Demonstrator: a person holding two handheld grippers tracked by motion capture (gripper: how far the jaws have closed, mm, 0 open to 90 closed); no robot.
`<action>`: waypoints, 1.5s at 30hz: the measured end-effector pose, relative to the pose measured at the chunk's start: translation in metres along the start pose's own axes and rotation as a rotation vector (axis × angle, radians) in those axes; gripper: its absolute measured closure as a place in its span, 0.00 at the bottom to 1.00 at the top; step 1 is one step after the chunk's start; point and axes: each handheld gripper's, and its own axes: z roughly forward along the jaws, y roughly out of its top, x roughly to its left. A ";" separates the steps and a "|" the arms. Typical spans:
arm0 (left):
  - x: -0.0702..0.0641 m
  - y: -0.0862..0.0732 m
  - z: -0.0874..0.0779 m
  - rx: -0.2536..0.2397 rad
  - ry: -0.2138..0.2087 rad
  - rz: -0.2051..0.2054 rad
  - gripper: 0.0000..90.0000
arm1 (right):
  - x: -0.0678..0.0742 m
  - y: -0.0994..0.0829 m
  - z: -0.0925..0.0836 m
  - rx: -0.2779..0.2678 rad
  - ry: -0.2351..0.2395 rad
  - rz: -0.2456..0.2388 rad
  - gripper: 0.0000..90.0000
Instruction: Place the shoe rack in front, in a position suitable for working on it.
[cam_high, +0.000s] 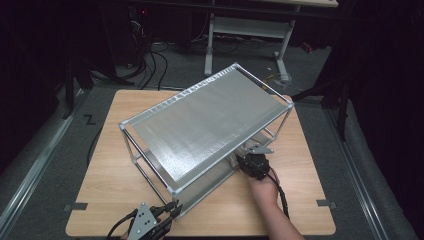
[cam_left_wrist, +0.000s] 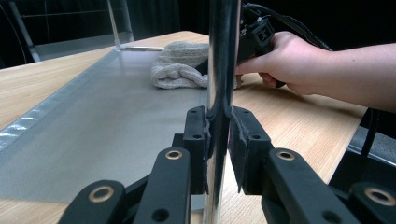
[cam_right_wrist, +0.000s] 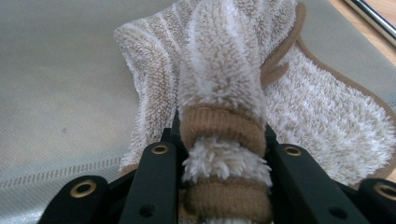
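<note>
Resting on the lower shelf (cam_left_wrist: 93, 121) of the metal rack (cam_high: 210, 120): terry cloth (cam_right_wrist: 219, 70), pinched by right gripper (cam_right_wrist: 219, 154) fingers; corner post (cam_left_wrist: 222, 56) clamped by left gripper (cam_left_wrist: 217, 140) fingers.

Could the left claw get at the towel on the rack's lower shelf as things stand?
Probably not: the left claw is shut on the rack's corner post, while the towel lies farther along the lower shelf, held by the right claw.

Both grippers' jaws clamped; right hand (cam_high: 263, 190) reaches forward.
</note>
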 end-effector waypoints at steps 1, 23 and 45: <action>0.000 0.000 0.000 0.000 0.000 0.001 0.85 | 0.000 -0.001 -0.001 0.000 0.003 0.003 0.79; -0.001 0.001 0.001 0.002 -0.005 0.012 0.86 | -0.008 -0.029 -0.031 -0.019 -0.005 0.014 0.79; 0.003 -0.004 0.000 0.017 0.011 -0.020 0.68 | -0.008 -0.042 -0.044 -0.031 -0.011 0.025 0.78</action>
